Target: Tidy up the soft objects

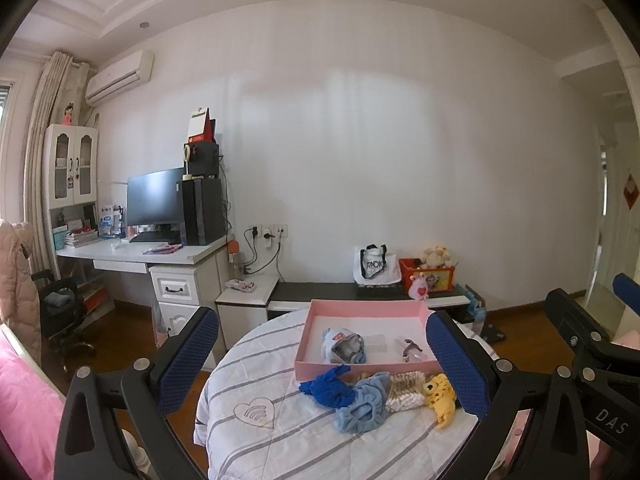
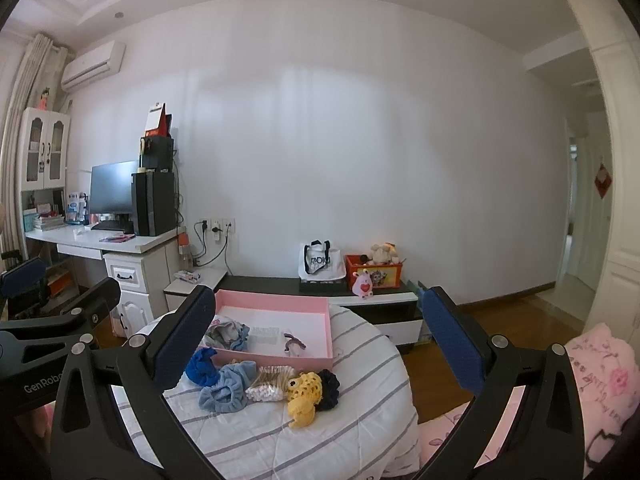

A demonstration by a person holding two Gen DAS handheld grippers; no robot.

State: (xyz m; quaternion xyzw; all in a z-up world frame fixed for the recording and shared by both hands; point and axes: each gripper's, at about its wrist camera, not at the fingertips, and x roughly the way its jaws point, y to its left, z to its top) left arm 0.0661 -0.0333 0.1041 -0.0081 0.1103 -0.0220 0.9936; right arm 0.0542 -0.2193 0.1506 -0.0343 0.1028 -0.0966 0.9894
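Note:
A pink tray (image 1: 424, 314) (image 2: 327, 332) sits on a round table under a white striped cloth (image 1: 304, 440) (image 2: 360, 420). Inside the tray lie a patterned fabric bundle (image 1: 344, 346) (image 2: 228, 334) and a small purple item (image 1: 412, 350) (image 2: 294, 342). In front of it lies a row of soft things: a dark blue piece (image 1: 326, 388) (image 2: 202, 366), a light blue scrunchie (image 1: 362, 408) (image 2: 226, 388), a cream beaded piece (image 1: 406, 392) (image 2: 270, 382), a yellow spotted knit toy (image 1: 440, 396) (image 2: 304, 394) and a black scrunchie (image 2: 330, 390). My left gripper (image 1: 324, 368) and right gripper (image 2: 320, 340) both hover open above the table, holding nothing.
A white desk (image 1: 132, 254) with a monitor and computer tower stands at the left wall, an office chair (image 1: 60, 316) before it. A low black-and-white bench (image 1: 360, 294) behind the table carries a tote bag and an orange toy box. Pink bedding (image 2: 600, 380) lies at the right.

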